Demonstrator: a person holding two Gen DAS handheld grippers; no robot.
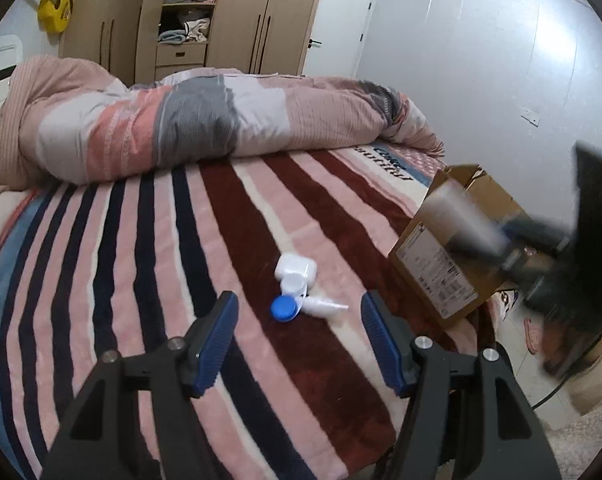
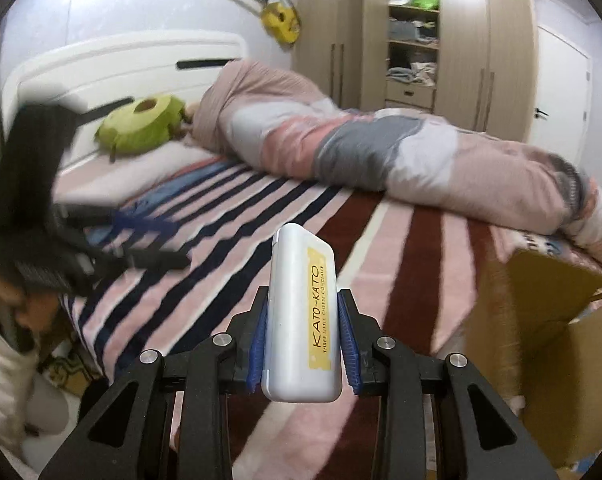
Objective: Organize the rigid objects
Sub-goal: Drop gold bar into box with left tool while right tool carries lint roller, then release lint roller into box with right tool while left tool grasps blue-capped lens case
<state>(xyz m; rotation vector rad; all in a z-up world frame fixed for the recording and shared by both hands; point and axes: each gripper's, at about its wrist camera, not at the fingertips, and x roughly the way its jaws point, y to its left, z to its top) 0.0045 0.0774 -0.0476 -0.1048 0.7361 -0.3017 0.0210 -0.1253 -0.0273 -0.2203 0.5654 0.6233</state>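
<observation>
My left gripper (image 1: 297,312) is open and empty above the striped blanket. Just ahead of it lie a white earbud case (image 1: 295,269), a blue and white contact lens case (image 1: 287,304) and a small white bottle (image 1: 323,306), touching one another. My right gripper (image 2: 303,308) is shut on a white KATO-KATO concealer case (image 2: 303,320) with a yellow label, held upright above the bed. In the left wrist view the right gripper (image 1: 497,240) shows blurred, holding the white case (image 1: 453,208) over the open cardboard box (image 1: 441,276).
The cardboard box (image 2: 541,360) stands at the bed's right edge. A rolled pink and grey duvet (image 1: 205,124) lies across the far side of the bed. A green plush cushion (image 2: 141,124) rests near the white headboard. A wardrobe (image 1: 189,16) stands behind.
</observation>
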